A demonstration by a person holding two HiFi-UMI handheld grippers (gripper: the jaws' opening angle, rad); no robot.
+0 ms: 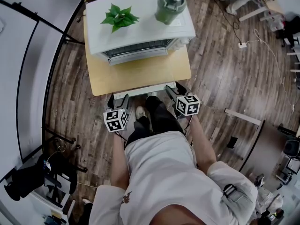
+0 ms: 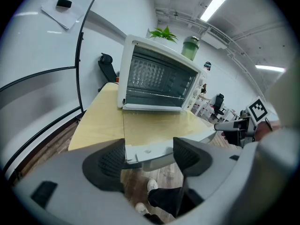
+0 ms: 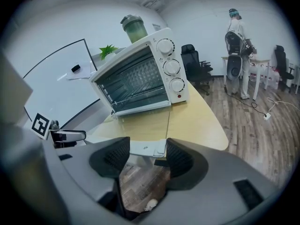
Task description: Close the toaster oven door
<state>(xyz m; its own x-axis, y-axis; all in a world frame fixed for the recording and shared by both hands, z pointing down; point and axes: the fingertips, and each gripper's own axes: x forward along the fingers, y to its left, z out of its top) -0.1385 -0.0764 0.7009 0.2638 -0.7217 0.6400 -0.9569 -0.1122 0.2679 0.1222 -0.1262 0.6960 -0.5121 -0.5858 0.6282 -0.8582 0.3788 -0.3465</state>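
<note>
A white toaster oven (image 1: 140, 22) stands on a pale wooden table (image 1: 99, 76). Its glass door (image 2: 159, 125) hangs open, folded down toward me, and its white front edge (image 1: 145, 91) reaches past the table's near edge. My left gripper (image 1: 120, 98) is at that edge's left corner and my right gripper (image 1: 171, 91) at its right corner. In the left gripper view the corner (image 2: 140, 151) lies between the open jaws of my left gripper (image 2: 149, 156). In the right gripper view my right gripper (image 3: 146, 156) stands the same way round the other corner (image 3: 152, 148). I see no pad pressing.
A small green plant (image 1: 119, 17) and a green lidded jar (image 1: 170, 6) sit on the oven's top. My legs and shoes (image 1: 140, 114) are under the table's near edge. A whiteboard (image 1: 23, 64) curves along the left. A person (image 3: 236, 41) stands by desks at the back right.
</note>
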